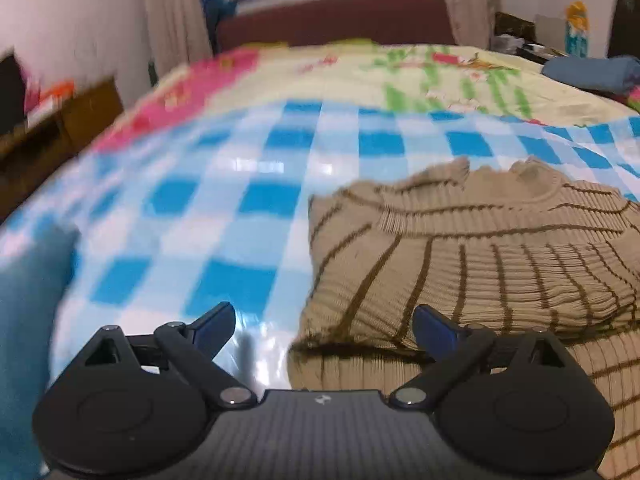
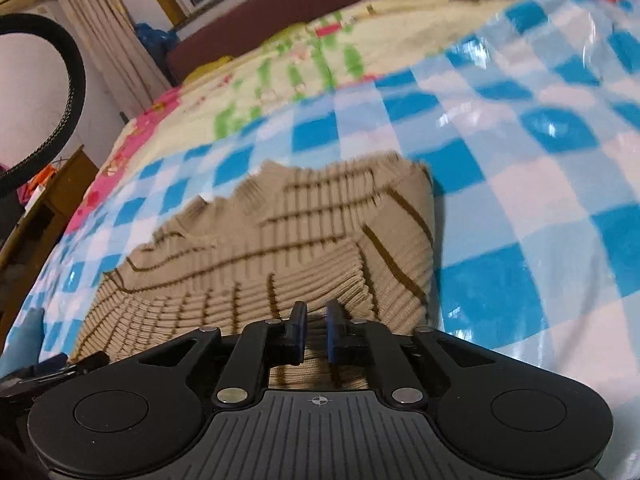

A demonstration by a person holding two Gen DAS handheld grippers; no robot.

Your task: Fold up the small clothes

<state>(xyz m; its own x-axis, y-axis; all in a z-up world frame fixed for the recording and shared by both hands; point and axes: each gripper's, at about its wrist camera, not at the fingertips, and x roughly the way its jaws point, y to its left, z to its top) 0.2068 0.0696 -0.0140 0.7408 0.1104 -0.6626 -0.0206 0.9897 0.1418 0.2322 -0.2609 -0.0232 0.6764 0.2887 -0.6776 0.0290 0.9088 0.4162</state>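
A beige ribbed sweater with brown stripes [image 1: 472, 248] lies partly folded on a blue-and-white checked plastic sheet [image 1: 224, 200] on the bed. My left gripper [image 1: 324, 320] is open and empty over the sweater's left edge, with its right finger over the knit. In the right wrist view the sweater [image 2: 280, 240] fills the middle. My right gripper [image 2: 316, 320] has its jaws nearly together, with a narrow gap, pinching a fold of the sweater's near edge.
A floral bedsheet [image 1: 360, 72] covers the far part of the bed, with a dark red headboard [image 1: 332, 20] and a window behind. A folded blue cloth [image 1: 592, 72] lies at the far right. A wooden cabinet [image 1: 60, 120] stands left of the bed.
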